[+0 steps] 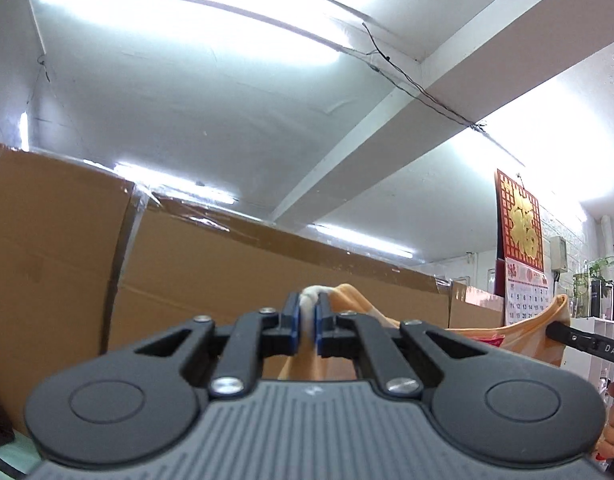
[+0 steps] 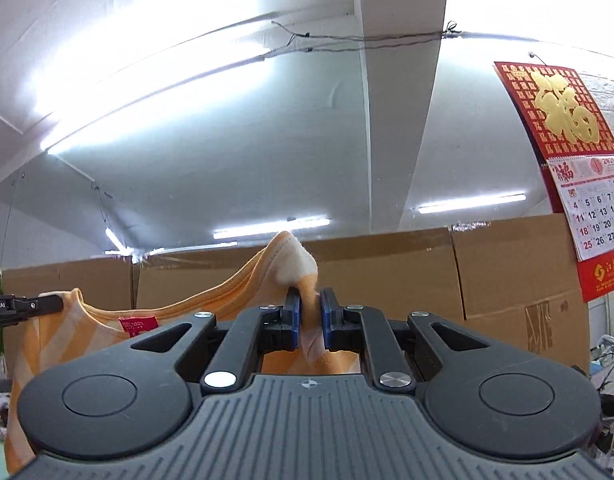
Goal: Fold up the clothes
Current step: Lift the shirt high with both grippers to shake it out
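**Garment lifted by both shoulders, hanging between the two grippers**

Obs. The orange-and-white striped knit top (image 2: pixel 87 332) is off any surface and held up in the air. The left gripper (image 1: pixel 307 320) has its jaws nearly together, pinching a bunched white-and-orange corner of fabric between the blue pads. The right gripper (image 2: pixel 310 320) has its jaws narrow too, with a thicker wad of the same cloth clamped between them and a peak of fabric standing up above the tips. Each gripper shows at the edge of the other's view, at the far end of the neckline.

Position. Both grippers point slightly upward, toward the white ceiling (image 1: pixel 187 100) and a wall of brown cardboard boxes (image 2: pixel 387 272). The neckline sags between the two grips, with the pink sewn-in label (image 2: pixel 138 325) facing the right camera. The rest of the top drops out of sight below the cameras.

Reading. Grips sit at opposite ends of the neck edge, probably so the top hangs flat and straight under its own weight before it is laid down for folding.

Risk. The left pinch looks thin; it could slip.

Background: a red-and-gold wall calendar (image 2: pixel 567 152). No tabletop in view.
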Motion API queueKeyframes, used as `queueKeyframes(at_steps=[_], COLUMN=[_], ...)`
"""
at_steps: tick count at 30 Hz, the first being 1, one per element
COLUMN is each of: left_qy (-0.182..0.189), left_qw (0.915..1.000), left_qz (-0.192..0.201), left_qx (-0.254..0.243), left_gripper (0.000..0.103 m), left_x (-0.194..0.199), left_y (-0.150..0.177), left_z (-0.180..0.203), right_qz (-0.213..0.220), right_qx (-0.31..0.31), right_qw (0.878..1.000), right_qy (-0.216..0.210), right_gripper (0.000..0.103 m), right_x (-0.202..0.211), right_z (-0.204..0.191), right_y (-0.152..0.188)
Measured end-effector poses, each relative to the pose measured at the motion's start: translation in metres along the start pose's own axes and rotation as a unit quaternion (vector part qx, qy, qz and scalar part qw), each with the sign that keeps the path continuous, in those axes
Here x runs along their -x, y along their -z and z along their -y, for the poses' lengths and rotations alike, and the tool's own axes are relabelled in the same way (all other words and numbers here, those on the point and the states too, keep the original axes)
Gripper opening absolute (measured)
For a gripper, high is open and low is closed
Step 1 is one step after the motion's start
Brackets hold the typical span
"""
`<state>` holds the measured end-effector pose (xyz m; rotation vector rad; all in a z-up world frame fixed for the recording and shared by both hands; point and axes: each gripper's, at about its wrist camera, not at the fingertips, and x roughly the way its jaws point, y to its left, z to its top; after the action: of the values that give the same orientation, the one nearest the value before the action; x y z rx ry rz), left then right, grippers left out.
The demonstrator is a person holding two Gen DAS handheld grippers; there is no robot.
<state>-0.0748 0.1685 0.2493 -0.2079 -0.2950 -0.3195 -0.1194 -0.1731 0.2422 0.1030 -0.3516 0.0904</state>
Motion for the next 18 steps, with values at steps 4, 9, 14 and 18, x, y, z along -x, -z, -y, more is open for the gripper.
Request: queueKeyframes(at_steps=[4, 9, 14, 18], left_qy=[-0.019, -0.047, -0.044, -0.017], left_qw=[0.9996, 0.9965, 0.9964, 0.9974], left_qz=[0.016, 0.064, 0.06, -0.051], left_qx=[-0.01, -0.026, -0.041, -0.047], left_gripper=[0.001, 0.0, 0.002, 0.007], left_x=[-0.003, 0.01, 0.021, 0.018], left_y=[-0.02, -0.048, -0.065, 0.005], left_z=[0.012, 0.025, 0.033, 0.034], right_qz=[0.021, 0.056, 0.079, 0.015], right_qx=[0.008, -0.007, -0.011, -0.005], right_qw=[1.0, 0.998, 0.996, 0.999], right_qy=[0.002, 0.009, 0.024, 0.039], right_gripper=[0.012, 0.011, 0.004, 0.007], right_x=[-0.002, 0.003, 0.007, -0.007], right_z=[-0.008, -0.011, -0.014, -0.019], right_y=[-0.012, -0.026, -0.04, -0.003])
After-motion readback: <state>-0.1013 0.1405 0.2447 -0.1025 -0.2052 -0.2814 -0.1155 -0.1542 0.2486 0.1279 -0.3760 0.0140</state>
